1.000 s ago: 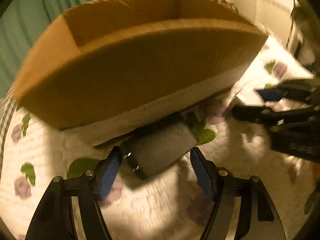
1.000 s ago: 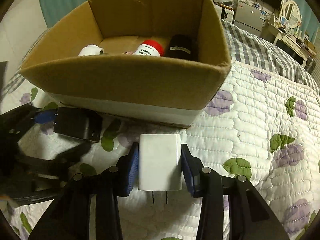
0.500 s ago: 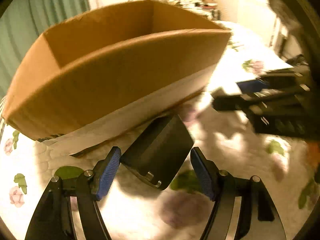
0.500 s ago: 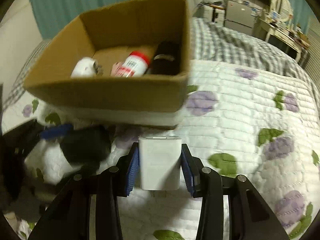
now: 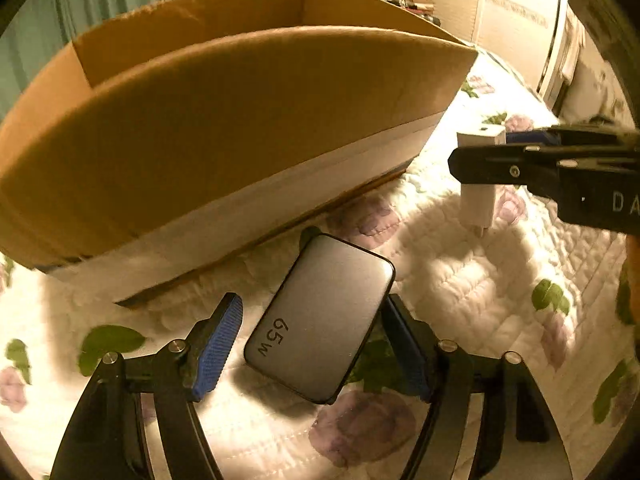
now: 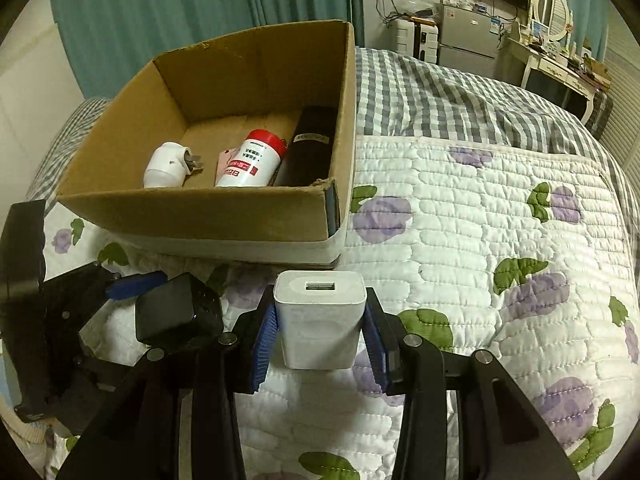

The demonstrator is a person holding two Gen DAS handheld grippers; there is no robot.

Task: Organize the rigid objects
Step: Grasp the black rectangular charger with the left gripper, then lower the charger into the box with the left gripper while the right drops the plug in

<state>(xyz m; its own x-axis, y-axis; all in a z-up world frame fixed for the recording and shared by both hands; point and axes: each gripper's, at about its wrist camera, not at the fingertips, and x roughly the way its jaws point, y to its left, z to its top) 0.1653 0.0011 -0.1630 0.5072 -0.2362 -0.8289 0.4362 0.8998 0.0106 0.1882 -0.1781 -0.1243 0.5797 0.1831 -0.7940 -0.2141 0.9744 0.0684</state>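
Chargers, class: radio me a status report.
Right gripper shut on white charger. Left gripper open around black charger. Cardboard box wall ahead.

Cardboard box (image 6: 224,216) taken as landmark. Top of box open. Left and back of box floor bare. Right side of floor filled by white plug (image 6: 166,166), red-capped bottle (image 6: 250,164), black case (image 6: 308,148). Near wall stands in way of low reach. Quilt (image 6: 500,320) right of box bare.
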